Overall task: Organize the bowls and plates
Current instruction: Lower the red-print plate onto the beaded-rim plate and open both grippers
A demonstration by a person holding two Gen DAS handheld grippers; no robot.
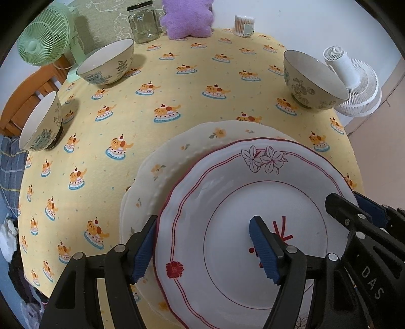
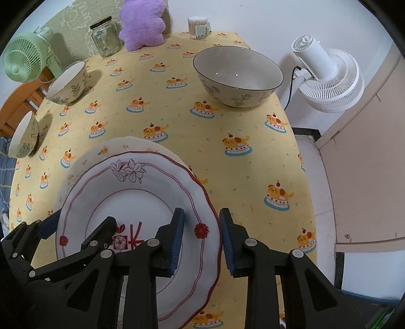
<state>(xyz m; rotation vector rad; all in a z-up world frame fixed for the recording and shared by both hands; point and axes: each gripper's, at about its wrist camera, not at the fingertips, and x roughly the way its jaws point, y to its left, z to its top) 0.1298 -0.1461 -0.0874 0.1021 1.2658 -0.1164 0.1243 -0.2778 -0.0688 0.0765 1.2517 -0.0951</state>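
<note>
A white plate with red rim lines and flower prints (image 1: 227, 192) (image 2: 141, 192) lies on top of a cream plate with orange flowers (image 1: 177, 154) (image 2: 119, 145). My left gripper (image 1: 202, 250) is open, its fingers straddling the red-rimmed plate's left rim. My right gripper (image 2: 201, 243) is open, straddling the same plate's right rim; it shows in the left wrist view (image 1: 354, 215). Three patterned bowls stand on the yellow tablecloth: far right (image 1: 314, 81) (image 2: 238, 76), far left (image 1: 106, 62) (image 2: 67, 83), near left (image 1: 41, 122) (image 2: 24, 135).
At the table's back stand a glass jar (image 1: 143, 22) (image 2: 105, 36), a purple plush pillow (image 1: 187, 17) (image 2: 141, 22) and a cotton swab box (image 1: 244, 25) (image 2: 198, 27). A green fan (image 1: 45, 35) is at back left, a white fan (image 2: 326, 78) beyond the right edge.
</note>
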